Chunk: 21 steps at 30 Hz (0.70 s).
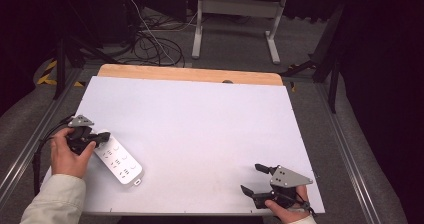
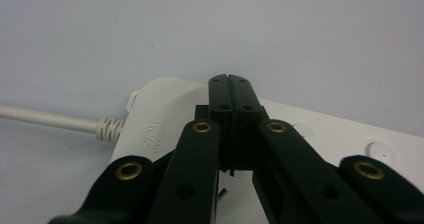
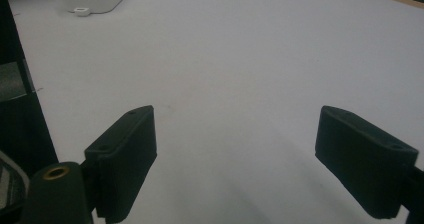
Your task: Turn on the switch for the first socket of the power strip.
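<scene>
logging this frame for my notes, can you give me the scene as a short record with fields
surface: white table
object: white power strip, near the table's left front, cable end toward the left hand
left gripper: jaws closed together, tips over the power strip's cable end, nothing seen between them
right gripper: jaws wide apart, nothing between them, near the table's right front

Power strip [image 1: 120, 162] smooth white plastic; table [image 1: 200, 119] matt white w/ wood edge; gripper [image 3: 250, 154] matt blk.

The only text I can read is the raised brand "deli" on the white power strip [image 2: 160, 134], near its cord end, with smaller lettering beside it too blurred to read.
</scene>
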Available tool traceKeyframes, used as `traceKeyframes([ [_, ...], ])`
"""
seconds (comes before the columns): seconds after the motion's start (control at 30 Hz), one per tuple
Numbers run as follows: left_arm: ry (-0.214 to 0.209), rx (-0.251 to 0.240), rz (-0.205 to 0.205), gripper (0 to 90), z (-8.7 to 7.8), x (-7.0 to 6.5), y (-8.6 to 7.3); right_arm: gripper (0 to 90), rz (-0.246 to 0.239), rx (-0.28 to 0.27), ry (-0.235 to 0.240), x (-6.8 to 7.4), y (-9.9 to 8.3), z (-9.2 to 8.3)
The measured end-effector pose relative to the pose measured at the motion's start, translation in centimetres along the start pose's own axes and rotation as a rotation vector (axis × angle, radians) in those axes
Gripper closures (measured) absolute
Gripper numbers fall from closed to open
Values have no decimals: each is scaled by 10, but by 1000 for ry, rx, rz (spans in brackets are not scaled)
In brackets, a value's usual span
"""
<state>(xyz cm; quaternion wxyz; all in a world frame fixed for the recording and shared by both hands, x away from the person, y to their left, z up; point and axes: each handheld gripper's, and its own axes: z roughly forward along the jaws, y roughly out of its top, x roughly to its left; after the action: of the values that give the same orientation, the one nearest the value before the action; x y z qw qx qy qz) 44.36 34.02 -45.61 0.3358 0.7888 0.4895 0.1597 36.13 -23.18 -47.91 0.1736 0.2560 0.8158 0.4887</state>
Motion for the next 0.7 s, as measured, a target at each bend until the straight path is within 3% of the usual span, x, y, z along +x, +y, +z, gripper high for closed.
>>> traceKeyframes([
  [0.27,18,12,14,900,0,-3,1,173,-3,-1,1,0,0,0],
  [0.5,18,10,-4,900,1,-4,0,173,-4,-2,1,1,0,-1],
  [0.7,-14,-25,-51,900,1,-1,-6,173,-4,-2,4,1,0,0],
])
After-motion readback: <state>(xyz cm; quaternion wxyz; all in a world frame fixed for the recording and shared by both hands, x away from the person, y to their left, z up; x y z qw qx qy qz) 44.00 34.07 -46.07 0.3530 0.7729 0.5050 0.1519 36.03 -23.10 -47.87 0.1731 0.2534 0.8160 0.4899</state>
